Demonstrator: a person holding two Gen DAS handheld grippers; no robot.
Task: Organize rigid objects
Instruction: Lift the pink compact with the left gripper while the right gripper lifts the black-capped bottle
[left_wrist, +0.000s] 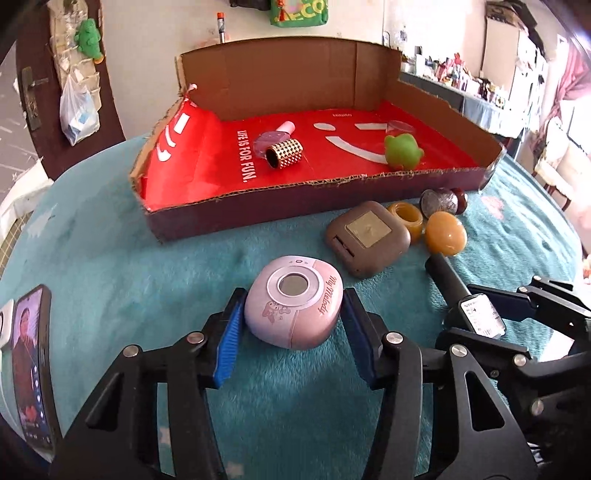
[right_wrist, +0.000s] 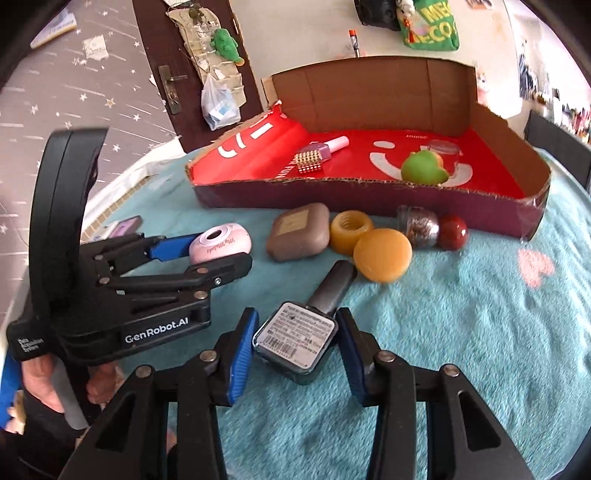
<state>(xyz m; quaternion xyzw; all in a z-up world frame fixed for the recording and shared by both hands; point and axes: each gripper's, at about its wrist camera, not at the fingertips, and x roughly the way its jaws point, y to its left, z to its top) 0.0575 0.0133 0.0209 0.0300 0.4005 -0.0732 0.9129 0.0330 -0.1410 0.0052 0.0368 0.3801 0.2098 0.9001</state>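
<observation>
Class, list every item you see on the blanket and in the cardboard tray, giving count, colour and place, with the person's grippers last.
cardboard tray: 1, red-lined, rear of blanket
studded cylinder: 1, gold, in tray
pink-capped bottle: 1, purple, in tray behind cylinder
frog toy: 1, green, in tray right
pink case: 1, pink, blanket, between left fingers
brown case: 1, brown, before tray
amber ring: 1, amber, beside brown case
amber disc: 1, amber, blanket
glitter capsule: 1, silver
red ball: 1, dark red
dark bottle: 1, black-capped, between right fingers
phone: 1, left edge
left gripper: open
right gripper: open
</observation>
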